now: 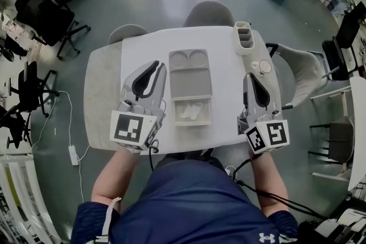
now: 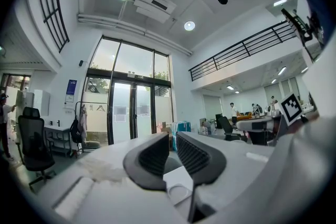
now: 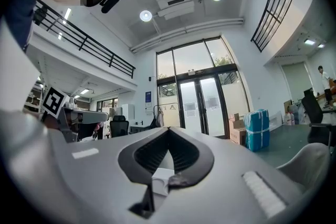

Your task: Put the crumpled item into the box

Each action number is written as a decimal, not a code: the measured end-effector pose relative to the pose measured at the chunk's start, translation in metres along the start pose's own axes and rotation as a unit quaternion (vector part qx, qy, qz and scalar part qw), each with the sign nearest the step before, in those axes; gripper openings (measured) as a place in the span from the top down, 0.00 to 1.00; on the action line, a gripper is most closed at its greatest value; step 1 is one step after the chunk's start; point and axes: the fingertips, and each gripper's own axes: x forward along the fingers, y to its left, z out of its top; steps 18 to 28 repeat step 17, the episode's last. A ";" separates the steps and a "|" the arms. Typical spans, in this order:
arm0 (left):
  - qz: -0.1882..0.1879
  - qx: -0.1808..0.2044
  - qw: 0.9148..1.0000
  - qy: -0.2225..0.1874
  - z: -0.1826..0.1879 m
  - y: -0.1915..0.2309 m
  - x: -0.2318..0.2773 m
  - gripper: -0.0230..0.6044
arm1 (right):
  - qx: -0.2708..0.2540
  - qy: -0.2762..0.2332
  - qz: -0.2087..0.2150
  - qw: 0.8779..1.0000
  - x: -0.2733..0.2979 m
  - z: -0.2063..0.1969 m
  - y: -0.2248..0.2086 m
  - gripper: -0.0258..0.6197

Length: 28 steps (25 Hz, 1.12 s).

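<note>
— Since the crumpled item (image 1: 190, 112) lies inside the near compartment of the box (image 1: 190, 80), would you call the job finished?

— As good as, by my reading. It is a white wad sitting loose on the compartment floor, and nothing touches it.

— And the two tools?

— They flank the box, one on each side, both pointing level and away from the person. Whether they rest on the table (image 1: 106, 86) or hang just above it I cannot tell. The left gripper (image 2: 173, 136) has its jaws a narrow gap apart, with nothing between them. The right gripper (image 3: 168, 131) has its tips pressed together, and it is empty too.

— Why hold them like that?

— I'd judge it a rest pose. Set beside the box rather than over it, neither gripper can knock the wad or hide the compartment from above.

— Anything else nearby?

— A slotted holder (image 1: 245, 38) stands at the far right corner of the table. A small round thing (image 1: 263, 67) lies just nearer than it. Both are well apart from the wad and play no part that I can see.
</note>
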 end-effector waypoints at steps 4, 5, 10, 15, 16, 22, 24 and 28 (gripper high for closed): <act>-0.010 -0.002 1.000 -0.001 -0.006 -0.002 -0.001 0.89 | 0.006 0.002 0.000 1.000 0.000 -0.004 0.000 0.96; -0.013 -0.001 1.000 -0.003 -0.007 -0.003 -0.001 0.89 | 0.009 0.003 0.000 1.000 0.000 -0.005 -0.001 0.96; -0.013 -0.001 1.000 -0.003 -0.008 -0.005 0.000 0.89 | 0.007 0.005 -0.002 1.000 -0.002 -0.007 -0.003 0.96; -0.011 -0.001 1.000 -0.002 -0.010 -0.009 -0.001 0.89 | 0.000 0.002 0.001 1.000 -0.006 -0.007 -0.002 0.96; -0.010 -0.001 1.000 -0.001 -0.010 -0.010 -0.002 0.89 | 0.000 0.002 0.002 1.000 -0.007 -0.007 -0.002 0.96; -0.010 -0.001 1.000 -0.001 -0.011 -0.011 -0.002 0.89 | 0.000 0.002 0.002 1.000 -0.008 -0.007 -0.002 0.96; -0.010 -0.001 1.000 -0.001 -0.011 -0.011 -0.002 0.89 | 0.000 0.002 0.002 1.000 -0.008 -0.007 -0.002 0.96; -0.010 -0.001 1.000 -0.001 -0.011 -0.011 -0.002 0.89 | 0.000 0.002 0.002 1.000 -0.008 -0.007 -0.002 0.96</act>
